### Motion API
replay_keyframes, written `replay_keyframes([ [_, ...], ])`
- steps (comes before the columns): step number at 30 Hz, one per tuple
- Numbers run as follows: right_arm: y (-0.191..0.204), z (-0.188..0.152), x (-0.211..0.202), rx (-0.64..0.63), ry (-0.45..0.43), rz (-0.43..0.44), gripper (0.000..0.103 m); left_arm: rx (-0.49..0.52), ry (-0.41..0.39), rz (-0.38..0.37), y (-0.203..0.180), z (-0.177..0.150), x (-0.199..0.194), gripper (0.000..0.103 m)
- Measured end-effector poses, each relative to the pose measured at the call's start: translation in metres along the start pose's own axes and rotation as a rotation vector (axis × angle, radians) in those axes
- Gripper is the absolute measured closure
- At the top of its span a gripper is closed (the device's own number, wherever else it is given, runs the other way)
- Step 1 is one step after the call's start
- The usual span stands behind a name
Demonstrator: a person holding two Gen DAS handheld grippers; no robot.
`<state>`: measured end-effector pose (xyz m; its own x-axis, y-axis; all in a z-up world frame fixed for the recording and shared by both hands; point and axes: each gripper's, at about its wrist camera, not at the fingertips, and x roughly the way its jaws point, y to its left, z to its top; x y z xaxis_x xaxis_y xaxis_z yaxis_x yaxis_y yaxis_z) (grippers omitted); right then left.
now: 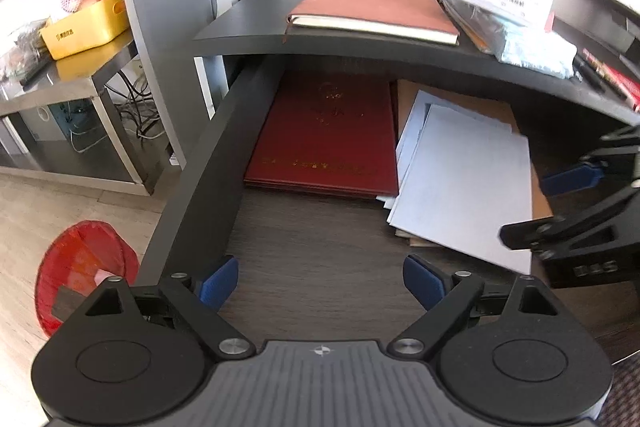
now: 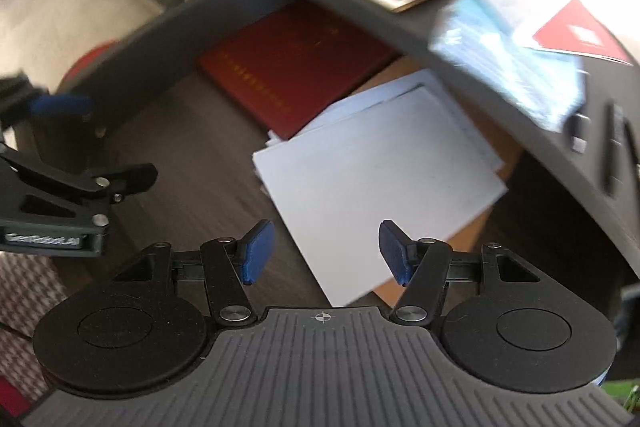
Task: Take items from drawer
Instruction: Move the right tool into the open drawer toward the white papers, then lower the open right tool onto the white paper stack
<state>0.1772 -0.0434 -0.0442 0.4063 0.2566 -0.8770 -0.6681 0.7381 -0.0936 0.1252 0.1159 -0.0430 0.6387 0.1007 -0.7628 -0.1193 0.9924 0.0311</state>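
Both tools agape above drawer.

In the open drawer, a hardcover book lies against the left wall toward the back. Just right of it, loose paper sheets rest on a folder. On the desk top above, a notebook lies near the front edge.

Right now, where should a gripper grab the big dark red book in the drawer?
Probably its near edge. The dark red book lies flat, with its far end under the desktop and white papers against its right side. Bare drawer floor lies in front, so the open left gripper could come in low from there.
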Motion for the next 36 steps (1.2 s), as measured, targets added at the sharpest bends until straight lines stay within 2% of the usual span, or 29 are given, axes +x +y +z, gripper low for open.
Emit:
replay_keyframes([
  [5,0.007,0.002,0.032,-0.082,0.099,-0.006,0.039,0.077,0.027,0.054,-0.005,-0.005,0.009,0.009],
  [11,0.015,-0.004,0.049,-0.151,0.175,-0.005,0.037,0.078,0.023,0.041,-0.002,-0.005,0.007,0.009],
  [13,0.017,-0.005,0.055,-0.168,0.184,-0.017,0.034,0.078,0.023,0.041,-0.002,-0.005,0.007,0.009],
  [21,0.030,-0.006,0.067,-0.256,0.165,-0.097,0.033,0.080,0.025,0.041,-0.002,-0.005,0.006,0.009],
  [22,0.032,-0.007,0.066,-0.274,0.161,-0.111,0.033,0.080,0.025,0.042,-0.002,-0.005,0.007,0.008],
  [26,0.039,-0.013,0.066,-0.373,0.143,-0.259,0.056,0.081,0.027,0.042,-0.002,-0.005,0.007,0.008],
  [33,0.039,-0.016,0.050,-0.388,0.106,-0.270,0.060,0.082,0.028,0.040,-0.001,-0.005,0.007,0.008],
  [36,0.030,-0.015,0.043,-0.357,0.126,-0.212,0.058,0.083,0.028,0.040,0.000,-0.005,0.007,0.008],
])
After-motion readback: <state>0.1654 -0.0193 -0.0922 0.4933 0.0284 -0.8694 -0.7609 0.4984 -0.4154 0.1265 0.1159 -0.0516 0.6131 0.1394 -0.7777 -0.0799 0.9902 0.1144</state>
